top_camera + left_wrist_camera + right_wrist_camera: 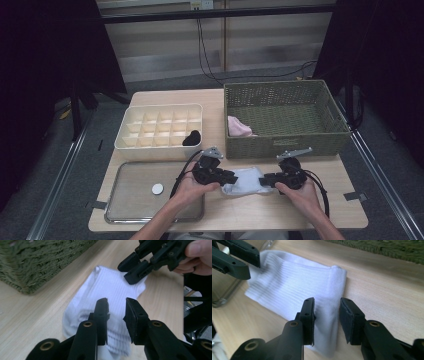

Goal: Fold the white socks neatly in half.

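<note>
A white ribbed sock [245, 181] lies folded on the wooden table just in front of the basket. My left gripper [231, 177] reaches it from the left and my right gripper [264, 180] from the right, each held in a hand. In the left gripper view the jaws [116, 307] stand apart over the thick folded end of the sock [110, 285], with the right gripper [133, 267] at its far end. In the right gripper view the jaws [327, 310] straddle the sock's folded edge [287, 282] without pressing it, and the left gripper [234, 257] sits at the top left.
A green wicker basket [285, 145] stands behind the sock with a pink cloth [239, 127] in its left corner. A white compartment box [150, 150] at the left holds a black rolled item [192, 138]. A shallow tray [112, 197] with a white disc [157, 188] lies front left.
</note>
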Demonstrator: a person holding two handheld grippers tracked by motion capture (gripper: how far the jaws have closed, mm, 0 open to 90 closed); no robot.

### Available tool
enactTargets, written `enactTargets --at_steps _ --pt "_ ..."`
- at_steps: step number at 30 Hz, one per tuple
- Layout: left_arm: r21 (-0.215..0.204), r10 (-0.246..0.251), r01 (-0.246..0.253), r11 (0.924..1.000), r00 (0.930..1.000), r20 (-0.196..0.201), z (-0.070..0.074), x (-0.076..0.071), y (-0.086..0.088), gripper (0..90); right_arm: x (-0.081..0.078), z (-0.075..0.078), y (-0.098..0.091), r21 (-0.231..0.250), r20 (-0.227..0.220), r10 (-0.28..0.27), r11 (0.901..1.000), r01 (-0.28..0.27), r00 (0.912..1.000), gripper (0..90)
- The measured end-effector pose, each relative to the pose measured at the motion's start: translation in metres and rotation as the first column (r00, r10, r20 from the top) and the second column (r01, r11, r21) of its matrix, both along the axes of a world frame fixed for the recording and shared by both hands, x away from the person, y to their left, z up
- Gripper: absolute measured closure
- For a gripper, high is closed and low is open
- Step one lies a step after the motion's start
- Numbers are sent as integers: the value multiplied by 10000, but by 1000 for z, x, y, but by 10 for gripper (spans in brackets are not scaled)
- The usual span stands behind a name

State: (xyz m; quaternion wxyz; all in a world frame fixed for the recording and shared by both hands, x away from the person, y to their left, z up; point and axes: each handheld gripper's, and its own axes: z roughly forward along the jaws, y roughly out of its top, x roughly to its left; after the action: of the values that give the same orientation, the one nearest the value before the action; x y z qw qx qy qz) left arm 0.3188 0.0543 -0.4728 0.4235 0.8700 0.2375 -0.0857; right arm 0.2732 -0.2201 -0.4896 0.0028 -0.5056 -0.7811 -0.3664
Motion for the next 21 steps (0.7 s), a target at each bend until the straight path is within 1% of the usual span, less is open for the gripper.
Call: enactTargets --at_steps 1,2,3,4,6,7,8,10,11,13,14,15,16,17,18,19,20,21 --pt "-170 85 -89 9998 9997 -243 -6 2 -3 711 2 -3 4 -176 42 134 9998 -133 9999 687" --pt "-99 17 -19 9999 9997 -247 -8 3 -5 709 2 -3 5 -240 10 209 9995 -209 9998 695" --pt "124 -48 50 9999 9998 -166 -9 3 -6 703 3 -4 7 -264 68 290 9992 -288 9996 707" --pt "190 -82 85 9998 9998 -160 -9 3 -5 700 4 -4 8 -272 121 415 9988 -412 9991 717" --pt "4 30 -30 10000 9998 -200 -8 5 -4 692 6 -4 12 -295 170 558 9980 -553 9983 735" --pt "-22 -4 4 10000 9998 -212 -9 4 -4 692 6 -5 14 -250 202 665 9975 -660 9976 742" --pt "49 -74 74 10000 9999 -154 -10 4 -5 692 7 -4 16 -283 205 739 9969 -733 9971 748" --pt "204 -264 268 9994 9995 -195 -12 3 -5 721 7 -4 21 -325 271 1005 9945 -997 9946 753" --pt "281 -261 265 9993 9995 -157 -14 3 -5 736 6 -4 24 -340 258 1179 9925 -1170 9927 754" --pt "429 -217 228 9988 9994 -259 -18 5 -5 751 6 -4 27 -291 261 1320 9909 -1312 9909 753" --pt "334 -213 224 9992 9992 -338 -20 5 -5 761 6 -4 28 -247 203 1283 9915 -1278 9915 746" --pt "415 -251 264 9988 9992 -309 -20 6 -5 764 6 -4 28 -217 178 1245 9920 -1241 9921 727" --pt "415 -251 264 9988 9992 -309 -20 6 -5 765 6 -4 28 -217 178 1245 9920 -1241 9921 727" --pt "448 -281 293 9986 9992 -279 -21 5 -4 768 6 -5 25 12 18 952 9955 -952 9955 672" --pt "448 -281 293 9986 9992 -279 -21 5 -4 771 6 -5 23 132 -9 881 9960 -880 9961 659" --pt "412 -277 287 9987 9993 -258 -22 4 -3 771 6 -5 23 132 -9 881 9960 -880 9961 659" --pt "529 -278 285 9982 9995 -145 -22 4 -3 771 5 -5 21 189 -63 772 9968 -771 9970 646" --pt "550 -219 217 9983 9998 19 -23 2 -4 772 3 -5 19 291 -162 645 9975 -640 9978 630"
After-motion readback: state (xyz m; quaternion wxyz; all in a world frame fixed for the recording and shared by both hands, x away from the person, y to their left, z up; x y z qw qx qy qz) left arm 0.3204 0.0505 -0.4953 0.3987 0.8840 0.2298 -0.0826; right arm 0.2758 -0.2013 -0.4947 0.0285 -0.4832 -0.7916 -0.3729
